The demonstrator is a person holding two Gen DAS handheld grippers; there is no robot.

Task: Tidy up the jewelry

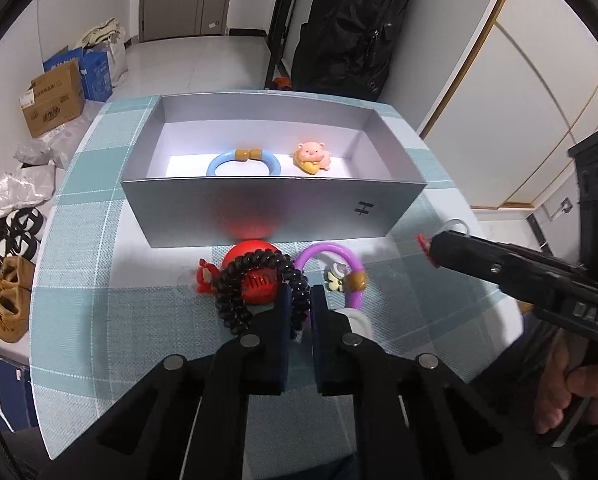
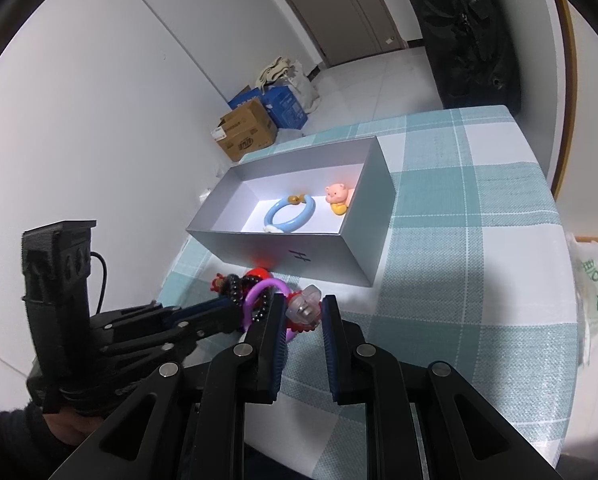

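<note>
Now the left gripper (image 1: pixel 300 300) fingers pinch the black curly plastic hair tie (image 1: pixel 259 284) tight; the right gripper (image 2: pixel 302 312) fingers squeeze a clear plastic bead charm (image 2: pixel 304 307) on the checked tabletop (image 2: pixel 459 280).

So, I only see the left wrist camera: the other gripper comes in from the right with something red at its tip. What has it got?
Observer: The right gripper is shut on a clear charm with a silvery centre; red beads hang beneath it.
Operator: My left gripper pinches the black coil band. Is the blue ring in the box whole? The wall hides its front.
Observer: Yes, it closes, with a white piece on its near side.
</note>
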